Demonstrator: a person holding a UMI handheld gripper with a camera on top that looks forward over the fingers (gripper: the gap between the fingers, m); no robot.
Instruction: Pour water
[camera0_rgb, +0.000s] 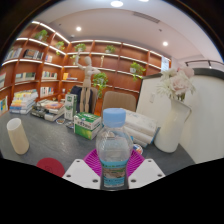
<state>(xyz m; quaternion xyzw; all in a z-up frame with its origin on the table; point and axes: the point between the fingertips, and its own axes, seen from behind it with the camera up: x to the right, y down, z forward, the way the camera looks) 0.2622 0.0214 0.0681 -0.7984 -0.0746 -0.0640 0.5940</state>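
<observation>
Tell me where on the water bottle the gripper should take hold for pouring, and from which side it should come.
Grip the water bottle on its clear body below the blue cap, coming level from the near side. It stands upright between the fingers of the gripper, so the round sides probably suit a straight squeeze.

the bottle (113, 150) is clear with a pale blue cap and a pale blue label band. the tool (113, 172) has white fingers, and their pads (95, 162) are magenta with a dotted texture. the bench (55, 148) is dark grey. a cream cup (17, 136) stands on it, and a dark red round lid (50, 165) lies near the fingers. the vase (171, 128) is white with pale pink flowers. the shelves (60, 62) are orange-brown wood. a green and white box (88, 124) sits behind the bottle.
</observation>
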